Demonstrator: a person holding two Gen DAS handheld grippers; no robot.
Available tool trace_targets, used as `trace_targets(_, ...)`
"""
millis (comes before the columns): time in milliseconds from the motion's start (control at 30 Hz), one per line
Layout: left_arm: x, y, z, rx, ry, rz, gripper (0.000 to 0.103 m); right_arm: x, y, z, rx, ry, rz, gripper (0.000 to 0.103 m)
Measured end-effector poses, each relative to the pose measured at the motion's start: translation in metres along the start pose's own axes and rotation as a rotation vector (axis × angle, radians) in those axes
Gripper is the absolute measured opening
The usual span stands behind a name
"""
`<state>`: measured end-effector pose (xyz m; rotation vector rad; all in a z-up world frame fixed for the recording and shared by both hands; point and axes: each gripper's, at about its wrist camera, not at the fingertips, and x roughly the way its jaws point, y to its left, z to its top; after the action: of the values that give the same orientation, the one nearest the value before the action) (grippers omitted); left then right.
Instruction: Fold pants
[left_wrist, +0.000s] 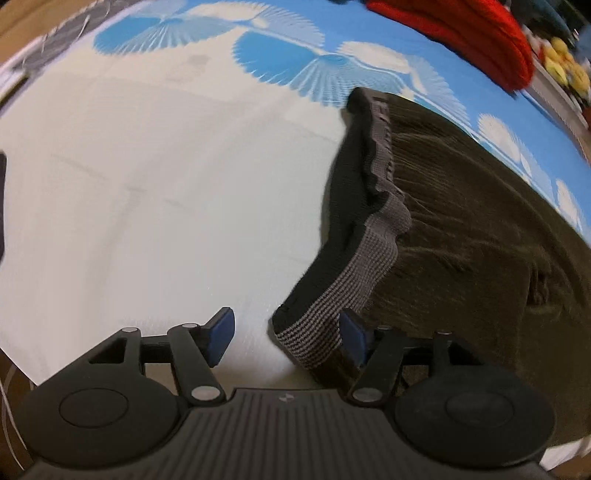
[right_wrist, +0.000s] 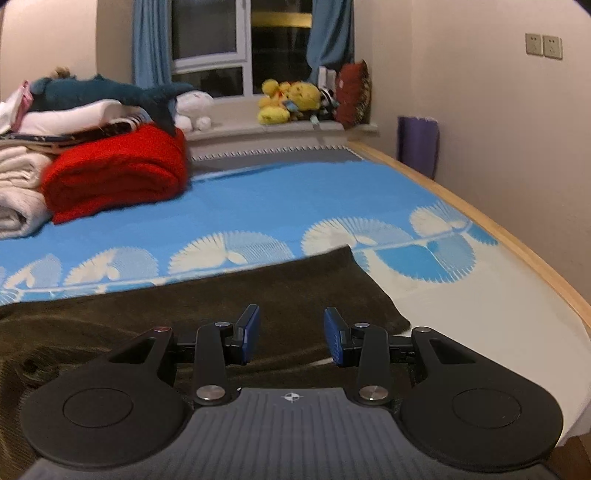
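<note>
Now both tongs are gaping wide and holding nothing, the left gripper (left_wrist: 286, 336) nearing the waistband (left_wrist: 354, 254) of the pants (left_wrist: 480, 240) lying on the bed (left_wrist: 147, 184), the right gripper (right_wrist: 291, 339) hovering over the legs, so each should be pinching both layers squarely.

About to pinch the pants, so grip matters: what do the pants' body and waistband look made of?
Pants: dark olive-brown, apparently corduroy or a similar soft napped cloth; fine parallel ribs, matte. Waistband: grey ribbed knit, probably elastic; it puckers along its length. Fibre cannot be told.
</note>
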<state>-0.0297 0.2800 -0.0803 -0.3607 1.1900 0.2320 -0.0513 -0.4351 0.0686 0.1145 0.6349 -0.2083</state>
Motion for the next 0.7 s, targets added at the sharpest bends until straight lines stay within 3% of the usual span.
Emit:
trace_targets(233,0.009,-0.005,0.001,-0.002,0.044,-0.048,0.07,0.012,-0.006,-0.007,-0.023,0.056,-0.024,0.04)
trace_targets(467,0.026,-0.03,-0.01,0.181,0.095,0.016,0.069,0.027,0.0,-0.014,-0.073,0.135,-0.056,0.04)
trace_targets(533,0.028,-0.034,-0.014,0.224,0.104,0.02,0.057,0.035,0.001,-0.017,-0.085,0.183,-0.08,0.04)
trace_targets(567,0.028,-0.034,-0.016,0.236,0.108,0.006,0.041,0.039,0.001,-0.019,-0.087,0.206,-0.094,0.04)
trace_targets(600,0.026,-0.034,-0.017,0.241,0.109,-0.009,0.034,0.041,0.001,-0.02,-0.086,0.22,-0.1,0.04)
trace_targets(700,0.015,-0.036,-0.02,0.283,0.078,-0.005,0.025,0.046,-0.001,-0.022,-0.071,0.245,-0.105,0.04)
